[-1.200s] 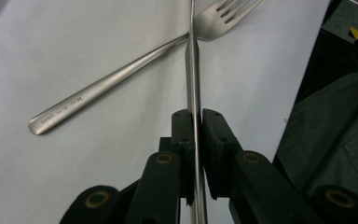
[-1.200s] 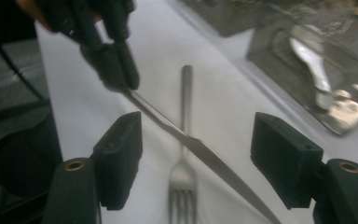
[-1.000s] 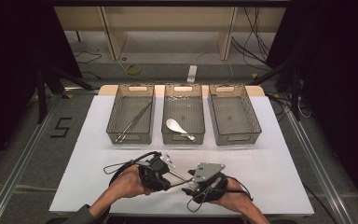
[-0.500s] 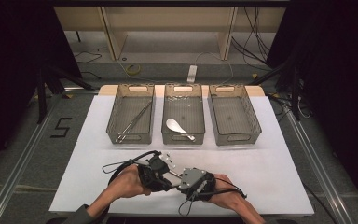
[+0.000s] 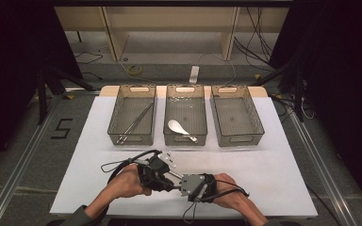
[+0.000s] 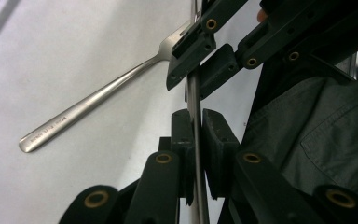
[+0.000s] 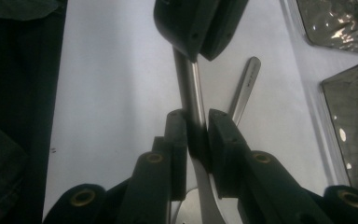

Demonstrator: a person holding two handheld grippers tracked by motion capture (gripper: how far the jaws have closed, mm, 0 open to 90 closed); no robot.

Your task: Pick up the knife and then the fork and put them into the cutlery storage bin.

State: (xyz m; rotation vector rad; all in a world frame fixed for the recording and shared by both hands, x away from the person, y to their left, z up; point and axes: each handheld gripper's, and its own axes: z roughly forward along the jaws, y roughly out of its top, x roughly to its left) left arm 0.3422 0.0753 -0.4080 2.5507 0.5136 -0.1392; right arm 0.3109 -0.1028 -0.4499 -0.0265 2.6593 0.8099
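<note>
Slim, polished steel utensil handle [image 6: 195,116] looks light, rigid and slippery. Left hand-held gripper [image 6: 195,140] clamps it, and right hand-held gripper [image 7: 196,135], jaws just closing, pinches it lower centre; grip the flat shank.

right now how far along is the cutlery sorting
Done: chopsticks lie in the left bin, a white spoon in the middle bin. In hand: the left gripper and right gripper, whose jaws have just been closing, both clamp one metal utensil handle. Left: binning it and the fork on the table; the right bin looks empty.
</note>
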